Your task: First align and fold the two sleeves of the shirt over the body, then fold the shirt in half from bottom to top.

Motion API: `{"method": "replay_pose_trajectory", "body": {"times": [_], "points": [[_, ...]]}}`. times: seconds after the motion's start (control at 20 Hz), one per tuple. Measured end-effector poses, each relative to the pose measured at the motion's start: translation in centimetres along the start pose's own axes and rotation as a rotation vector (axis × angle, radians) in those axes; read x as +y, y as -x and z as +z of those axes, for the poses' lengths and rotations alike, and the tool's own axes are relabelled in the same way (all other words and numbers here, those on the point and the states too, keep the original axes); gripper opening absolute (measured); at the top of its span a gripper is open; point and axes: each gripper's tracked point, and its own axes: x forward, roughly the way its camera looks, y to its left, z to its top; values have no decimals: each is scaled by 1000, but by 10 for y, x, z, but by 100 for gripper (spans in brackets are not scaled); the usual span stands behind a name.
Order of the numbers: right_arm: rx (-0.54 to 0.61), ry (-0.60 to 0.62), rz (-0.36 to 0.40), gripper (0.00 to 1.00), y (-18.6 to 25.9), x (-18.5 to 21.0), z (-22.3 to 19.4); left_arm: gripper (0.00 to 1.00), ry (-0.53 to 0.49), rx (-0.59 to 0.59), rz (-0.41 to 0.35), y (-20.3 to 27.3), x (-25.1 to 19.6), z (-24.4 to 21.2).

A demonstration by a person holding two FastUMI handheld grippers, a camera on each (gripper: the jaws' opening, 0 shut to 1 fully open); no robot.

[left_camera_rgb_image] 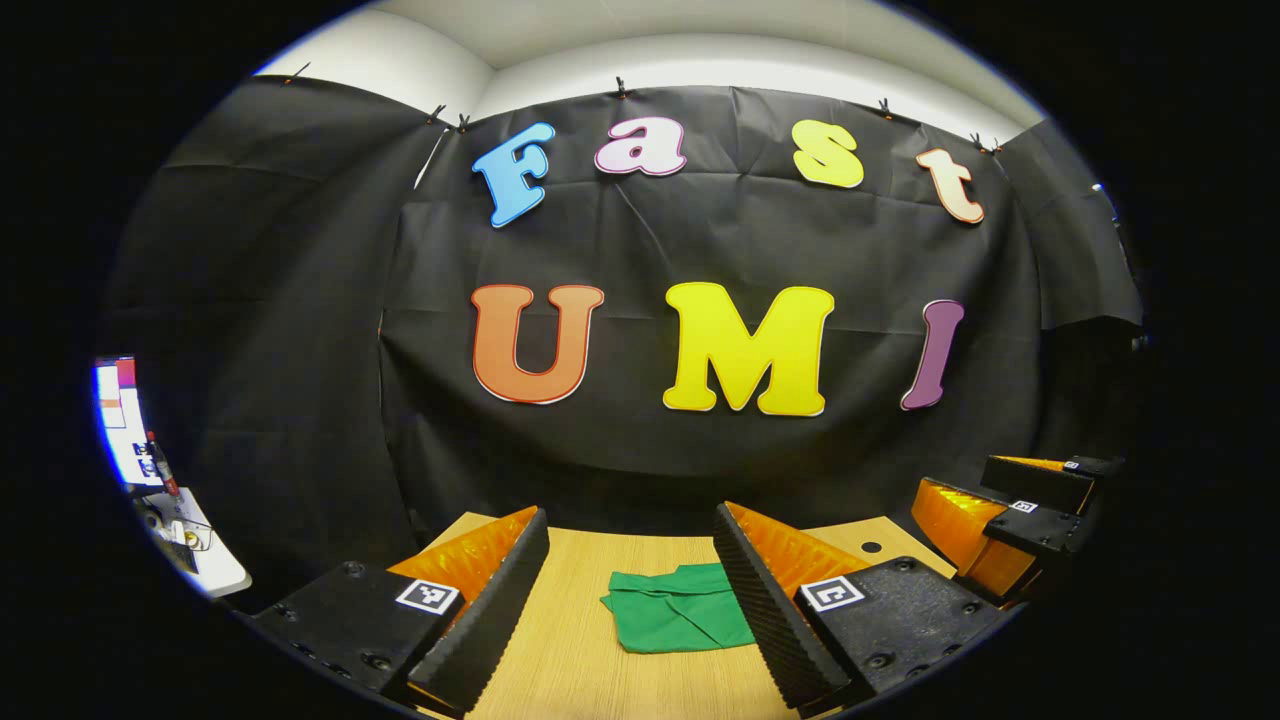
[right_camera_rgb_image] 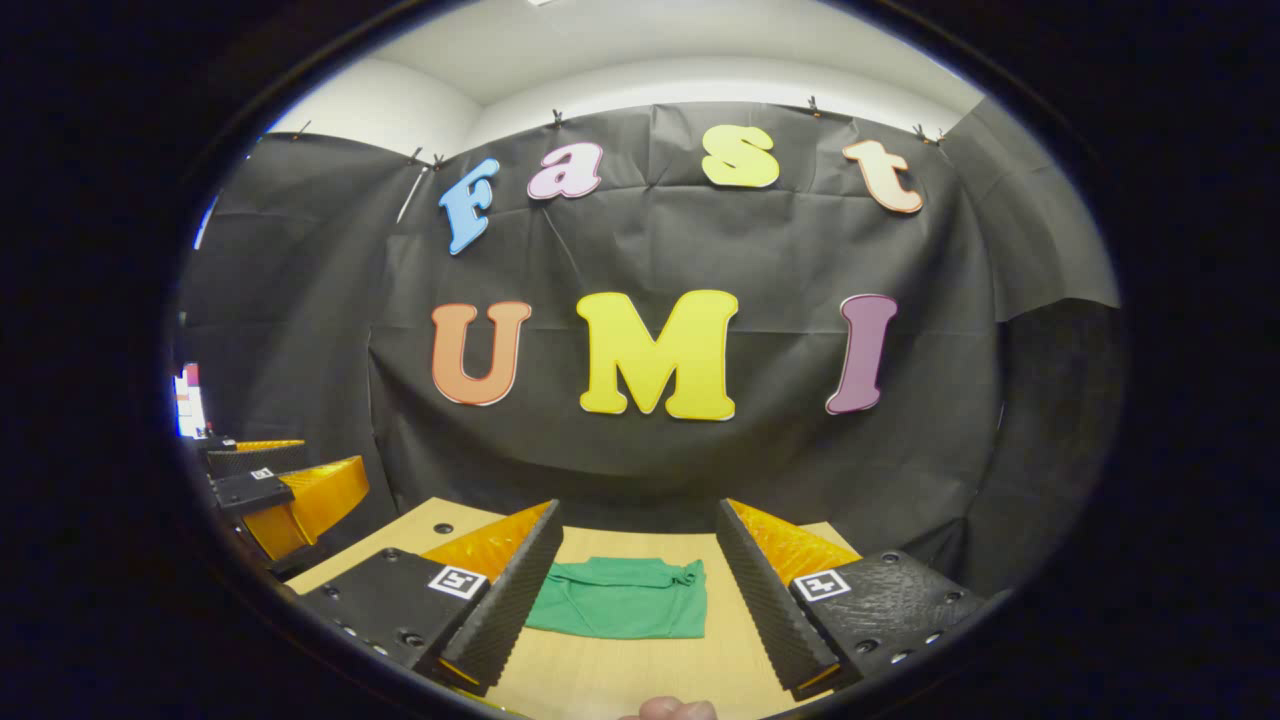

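A green shirt (left_camera_rgb_image: 675, 610) lies folded into a compact rectangle on the wooden table (left_camera_rgb_image: 570, 650). My left gripper (left_camera_rgb_image: 630, 610) hovers above and in front of it, open, its fingers apart with nothing between them. In the right gripper view the same folded shirt (right_camera_rgb_image: 625, 598) lies flat ahead, its collar bunched at the far right corner. My right gripper (right_camera_rgb_image: 640, 590) is open too, held above the table short of the shirt. The right gripper (left_camera_rgb_image: 1010, 520) also shows at the far right of the left gripper view, and the left gripper (right_camera_rgb_image: 275, 490) at the left of the right gripper view.
A black cloth wall stands right behind the table's far edge. A small hole (left_camera_rgb_image: 870, 547) marks the tabletop near its far right corner. A lit screen (left_camera_rgb_image: 125, 420) and a white stand sit off to the left. A fingertip (right_camera_rgb_image: 670, 708) shows at the bottom edge.
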Motion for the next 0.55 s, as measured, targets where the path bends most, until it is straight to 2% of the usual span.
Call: {"method": "replay_pose_trajectory", "body": {"times": [0.55], "points": [[-10,19,13,95,-11,5,4,100,-7,-16,-14,-6,-5,4]]}}
